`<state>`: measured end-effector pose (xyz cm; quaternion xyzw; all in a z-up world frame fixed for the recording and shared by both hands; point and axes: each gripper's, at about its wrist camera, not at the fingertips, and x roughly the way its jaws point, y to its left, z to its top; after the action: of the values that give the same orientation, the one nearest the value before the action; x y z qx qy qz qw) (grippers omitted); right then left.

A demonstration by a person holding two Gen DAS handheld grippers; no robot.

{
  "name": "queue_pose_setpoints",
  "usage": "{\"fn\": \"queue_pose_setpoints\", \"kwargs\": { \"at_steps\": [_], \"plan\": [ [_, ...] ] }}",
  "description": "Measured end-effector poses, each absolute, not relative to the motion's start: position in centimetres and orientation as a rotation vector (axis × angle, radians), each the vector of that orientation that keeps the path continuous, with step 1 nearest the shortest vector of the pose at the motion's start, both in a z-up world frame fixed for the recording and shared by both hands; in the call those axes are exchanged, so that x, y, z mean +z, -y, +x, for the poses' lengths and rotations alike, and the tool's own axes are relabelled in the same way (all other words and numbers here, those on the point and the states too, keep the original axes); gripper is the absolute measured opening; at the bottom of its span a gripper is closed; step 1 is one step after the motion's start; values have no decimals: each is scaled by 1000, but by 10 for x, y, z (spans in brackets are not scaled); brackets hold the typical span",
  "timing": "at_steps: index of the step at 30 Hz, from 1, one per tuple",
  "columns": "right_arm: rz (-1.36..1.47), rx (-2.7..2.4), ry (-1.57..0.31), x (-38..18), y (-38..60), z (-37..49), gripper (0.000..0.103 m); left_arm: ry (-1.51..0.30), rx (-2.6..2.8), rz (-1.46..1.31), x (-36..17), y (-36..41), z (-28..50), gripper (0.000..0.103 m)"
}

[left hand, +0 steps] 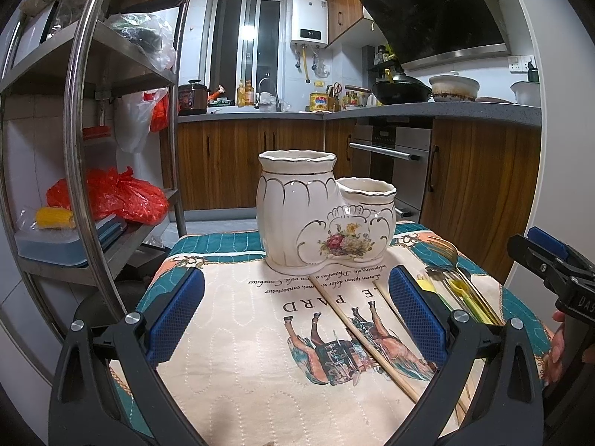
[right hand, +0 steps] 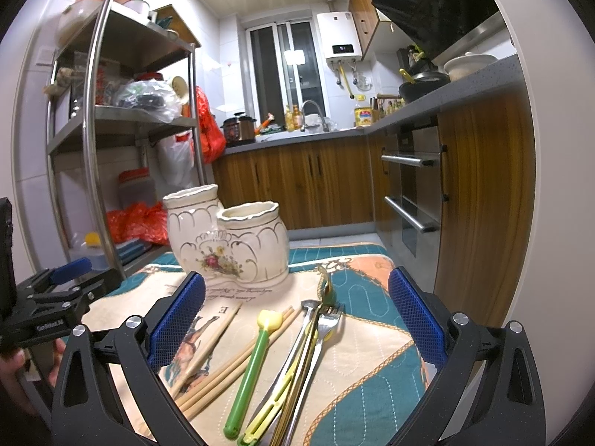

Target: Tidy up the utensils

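A cream ceramic holder (left hand: pixel 319 215) with two cups, a tall one and a short one, stands on a printed cloth (left hand: pixel 245 334). My left gripper (left hand: pixel 293 316) is open, low over the cloth in front of the holder, with one wooden chopstick (left hand: pixel 364 334) lying between its fingers. In the right wrist view the holder (right hand: pixel 227 238) stands ahead to the left. My right gripper (right hand: pixel 297 323) is open above a pile: wooden chopsticks (right hand: pixel 223 356), a green-handled utensil (right hand: pixel 253 368), a steel fork (right hand: pixel 327 327), a gold spoon (right hand: pixel 327 290) and a yellow utensil (right hand: pixel 275 401). Neither gripper holds anything.
A steel shelf rack (left hand: pixel 85 119) with red bags stands close on the left. Wooden cabinets (right hand: pixel 479 200) and an oven (left hand: pixel 390 156) lie behind and to the right. The other gripper (left hand: pixel 550 267) shows at the right edge, with a hand (left hand: pixel 557 349) under it. The cloth's far edge (right hand: pixel 334 249) drops to the floor.
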<state>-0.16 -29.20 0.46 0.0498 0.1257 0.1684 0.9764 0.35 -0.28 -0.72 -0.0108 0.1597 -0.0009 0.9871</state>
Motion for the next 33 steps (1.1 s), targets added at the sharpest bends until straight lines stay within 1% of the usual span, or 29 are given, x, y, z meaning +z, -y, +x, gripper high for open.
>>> {"fn": "queue_pose_setpoints", "kwargs": {
  "at_steps": [11, 17, 21, 23, 28, 33],
  "plan": [
    [110, 354, -265, 3, 292, 0, 98, -330, -7, -21, -6, 1, 6, 98],
    [103, 358, -339, 1, 287, 10, 98, -350, -18, -3, -7, 2, 6, 98],
    [152, 385, -311, -1, 293, 2, 98, -368, -36, -19, -8, 1, 8, 98],
    [165, 384, -327, -1, 294, 5, 98, -375, -27, -23, -7, 1, 10, 98],
    [166, 415, -465, 1, 295, 20, 98, -483, -12, 30, -6, 4, 25, 98],
    [99, 398, -528, 23, 305, 37, 98, -658, -40, 38, 5, -9, 47, 98]
  ]
}}
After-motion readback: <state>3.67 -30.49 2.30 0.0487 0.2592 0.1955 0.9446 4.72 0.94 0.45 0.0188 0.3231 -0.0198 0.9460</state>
